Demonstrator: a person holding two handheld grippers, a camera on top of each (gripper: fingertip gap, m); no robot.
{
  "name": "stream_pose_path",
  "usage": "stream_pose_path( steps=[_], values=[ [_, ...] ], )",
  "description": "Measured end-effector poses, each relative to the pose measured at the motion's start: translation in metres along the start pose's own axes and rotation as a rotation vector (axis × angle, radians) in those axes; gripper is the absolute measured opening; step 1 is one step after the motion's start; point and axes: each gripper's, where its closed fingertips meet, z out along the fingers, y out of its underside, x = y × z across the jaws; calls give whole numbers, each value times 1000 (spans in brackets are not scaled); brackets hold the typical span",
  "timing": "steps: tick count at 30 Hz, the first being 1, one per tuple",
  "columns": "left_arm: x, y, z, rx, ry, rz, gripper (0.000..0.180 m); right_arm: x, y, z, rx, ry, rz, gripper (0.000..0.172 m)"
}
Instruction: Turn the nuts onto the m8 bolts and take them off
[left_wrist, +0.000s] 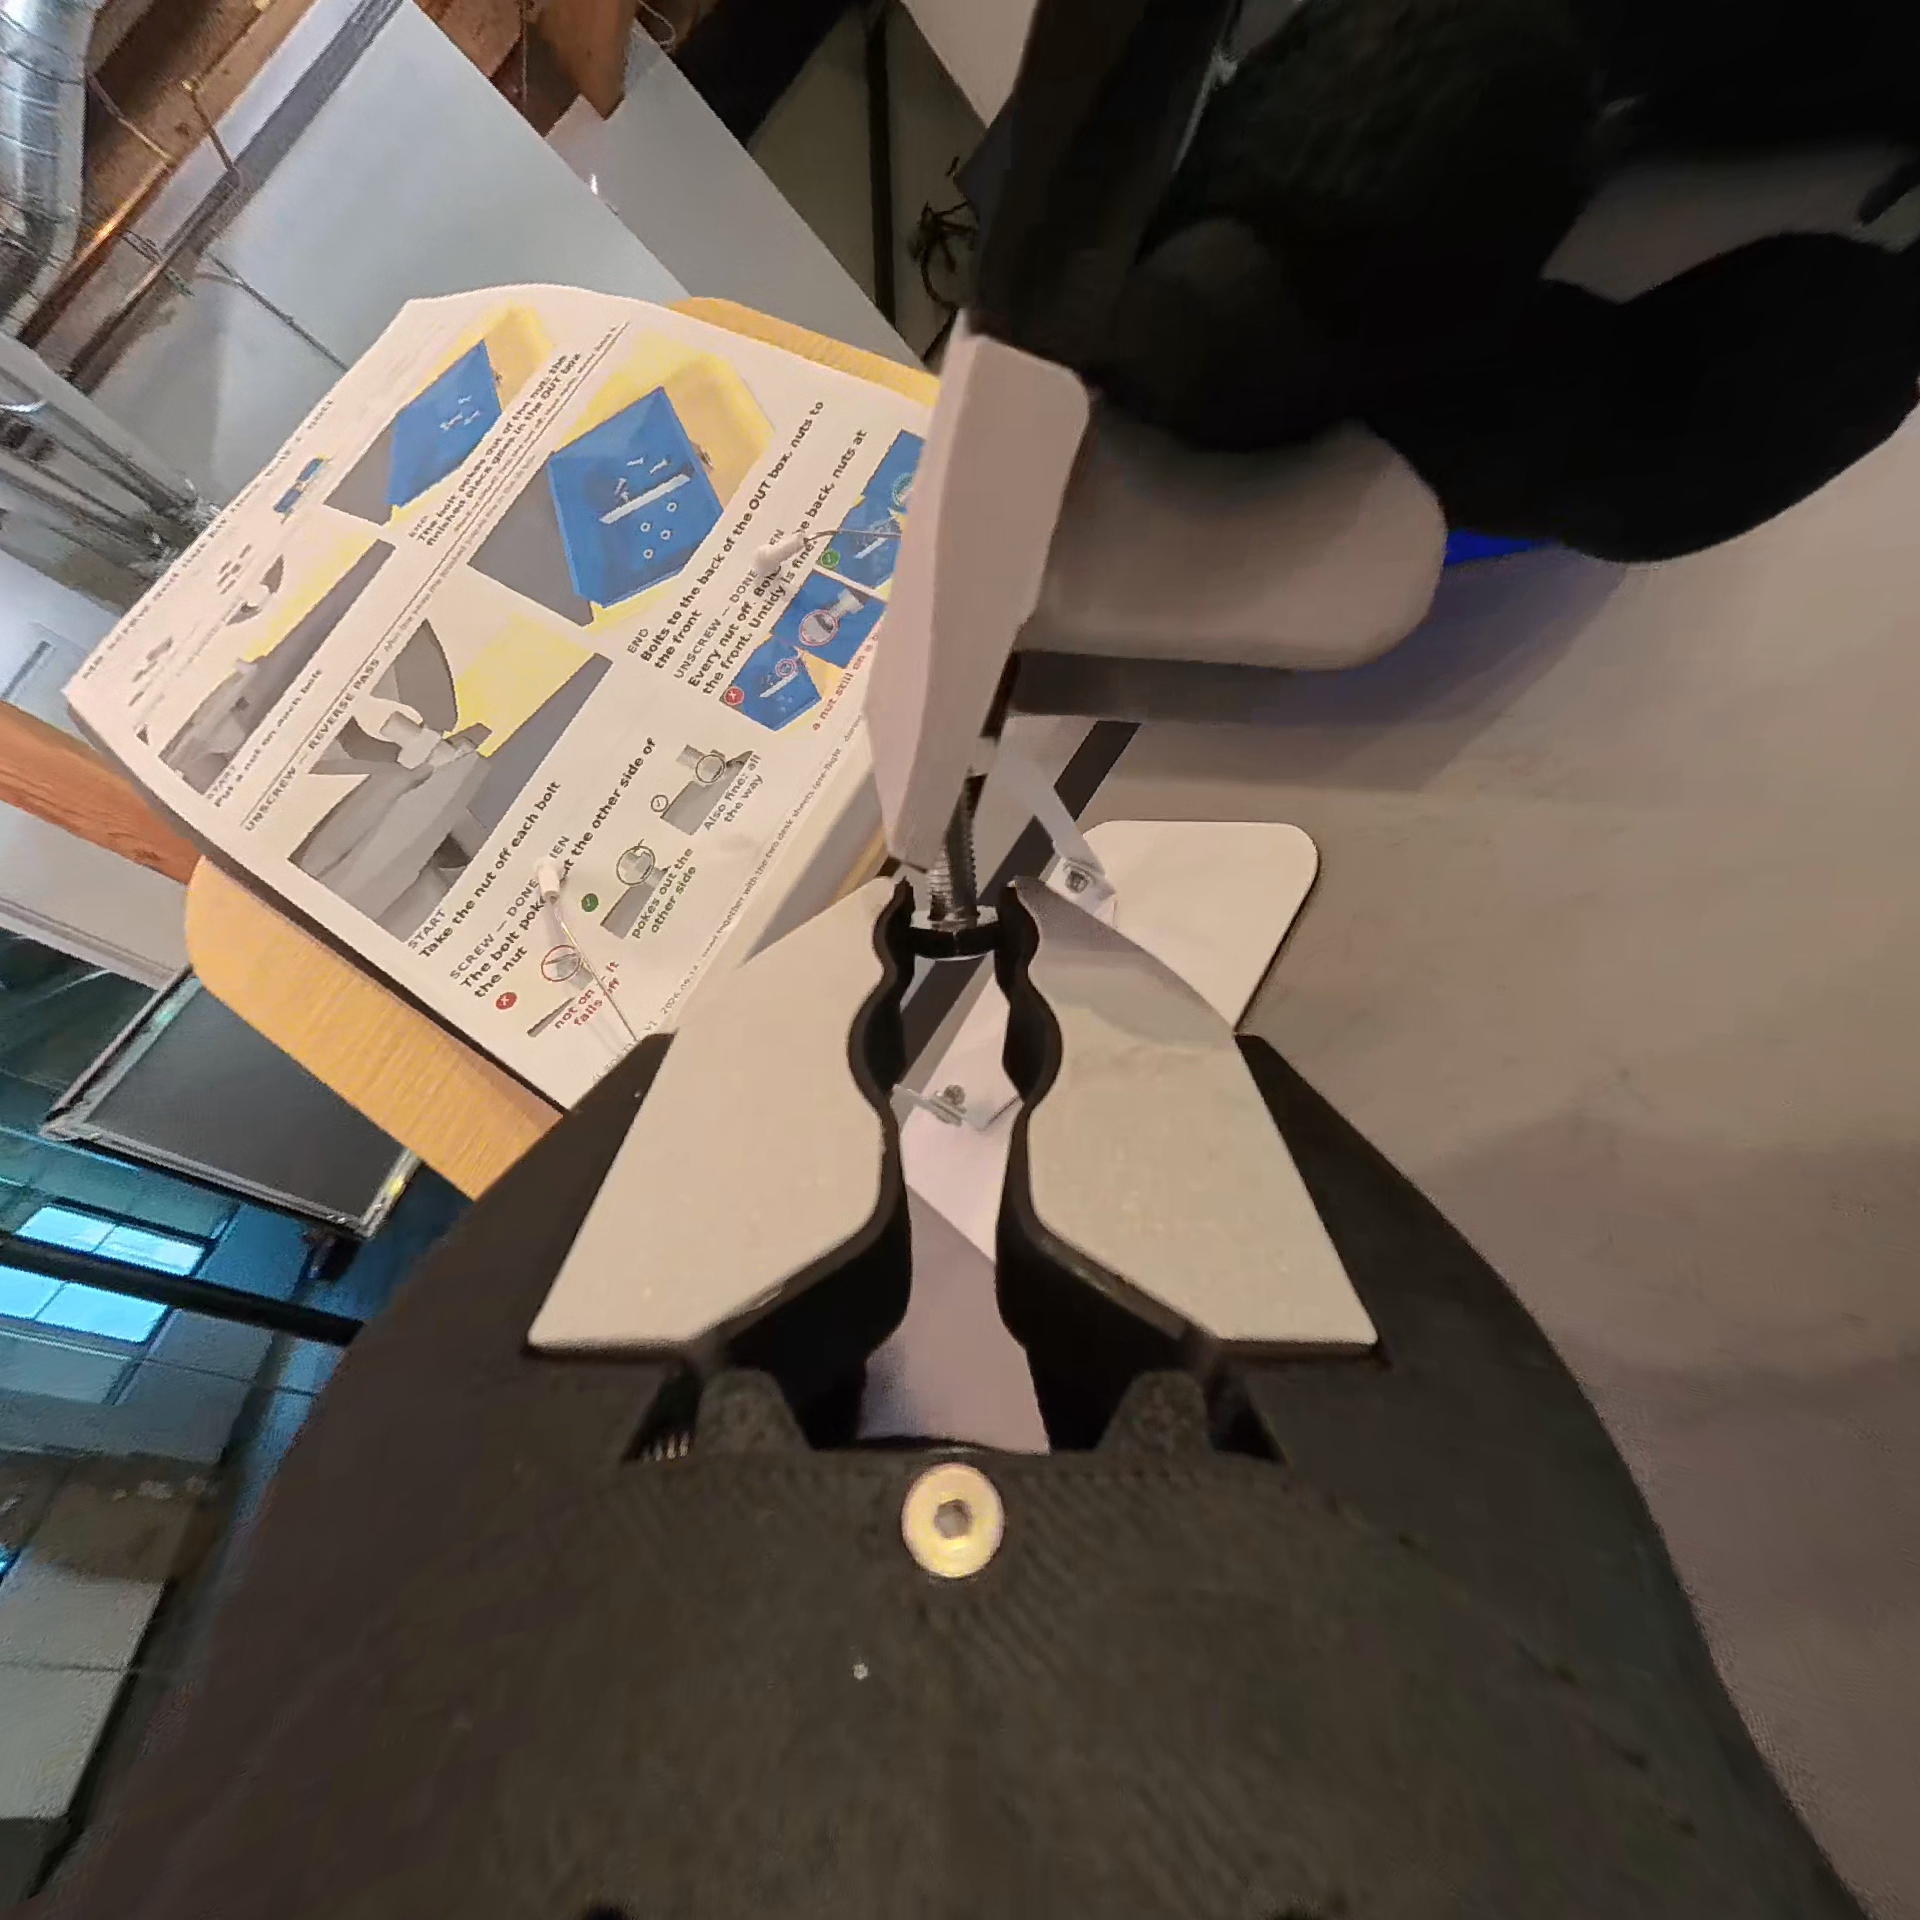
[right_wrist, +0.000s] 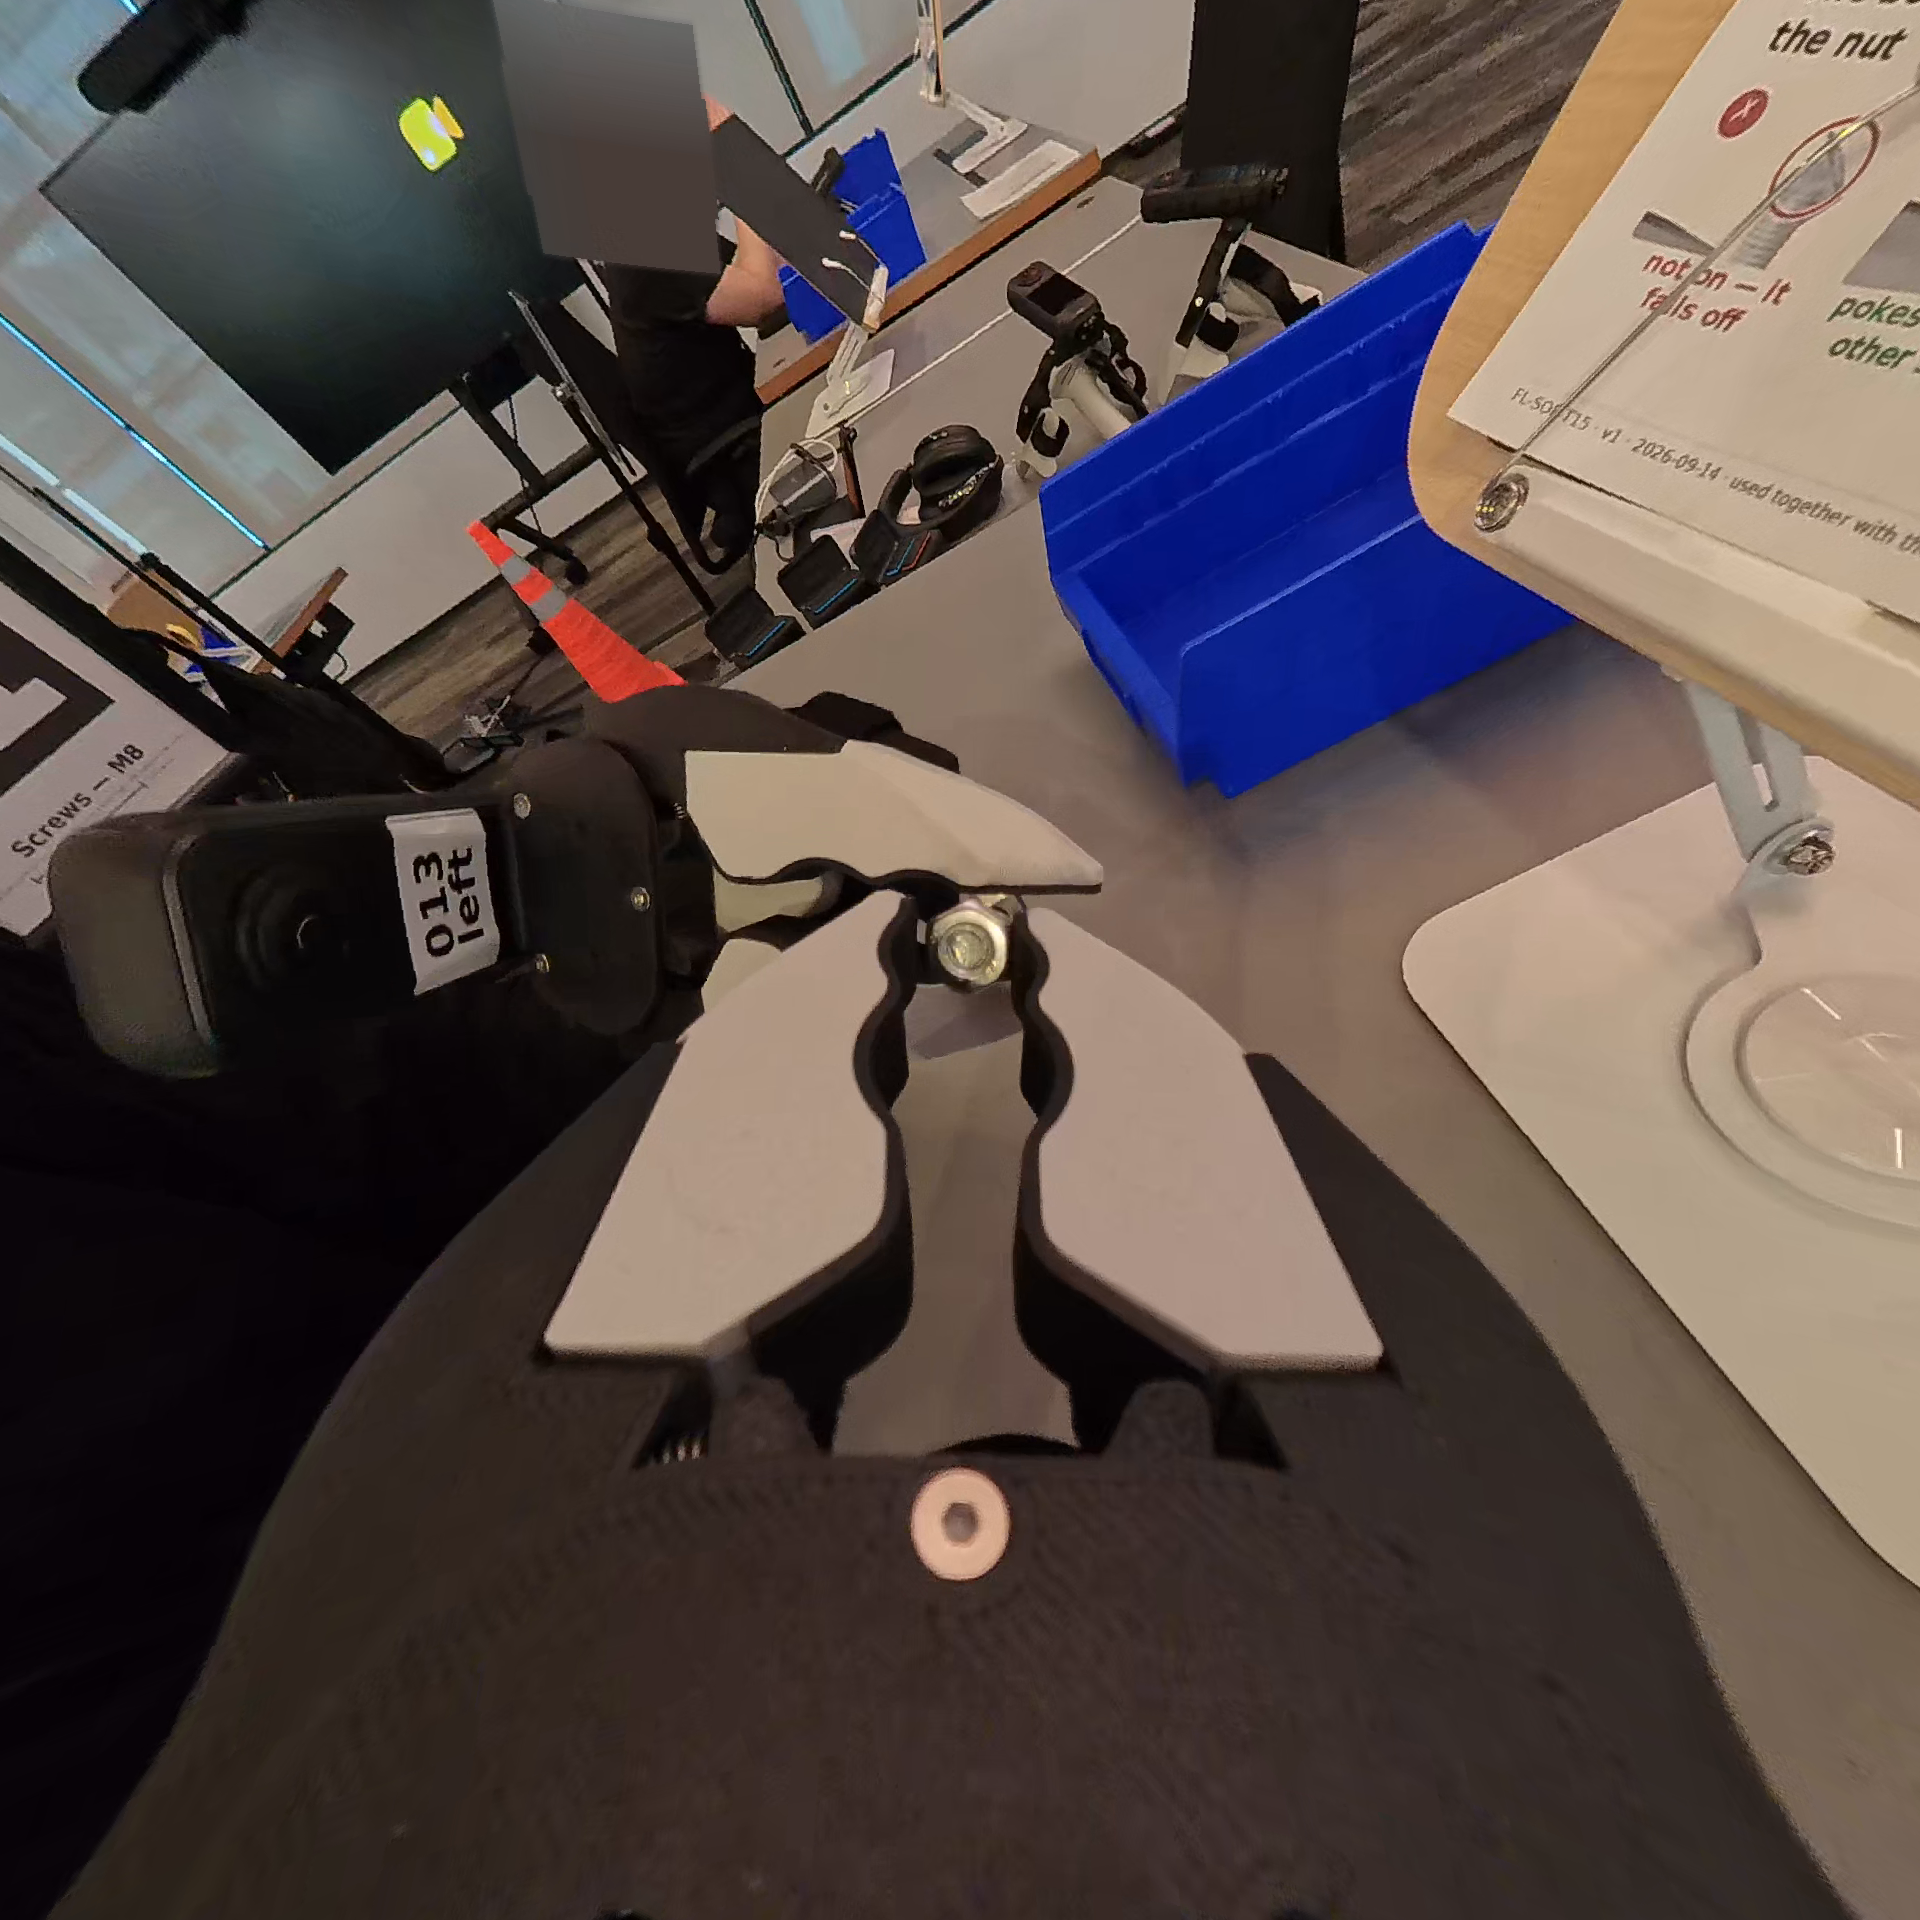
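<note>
Between my fingertips at 12 o'clock: left gripper (left_wrist: 951, 920) clamps the nut (left_wrist: 951, 928); right gripper (right_wrist: 961, 951) clamps the bolt (right_wrist: 968, 948) head. I judge: keep axes aligned, turn gently, avoid cross-threading.

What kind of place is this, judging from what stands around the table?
Most likely a shared lab or workshop for recording handling tasks. A blue parts bin sits on the grey table, an instruction sheet is propped on a stand, and spare camera gear and a large dark screen stand behind.
</note>
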Motion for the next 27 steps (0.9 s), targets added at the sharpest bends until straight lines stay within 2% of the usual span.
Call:
stream_pose_path(
  steps=[4,7,11,14,18,20,27],
  values=[
    [1,1,0,-10,7,3,15,2,1,1,-6,7,-32,15],
    [4,0,-1,2,72,-53,15,0,2,0,-28,12,-130,15],
    [16,-13,-11,120,351,-287,15,-13,3,-3,-82,-2,-374,15],
    [27,-23,-23,190,623,-454,15,-23,9,-6,-159,-7,-530,15],
    [41,-30,-41,272,953,-592,15,-34,21,-7,-255,-46,-720,15],
    [46,-32,-47,291,1061,-643,15,-37,26,-8,-301,-50,-802,15],
    [54,-35,-55,377,1225,-747,15,-39,36,-10,-365,-46,-938,15]
  ],
)
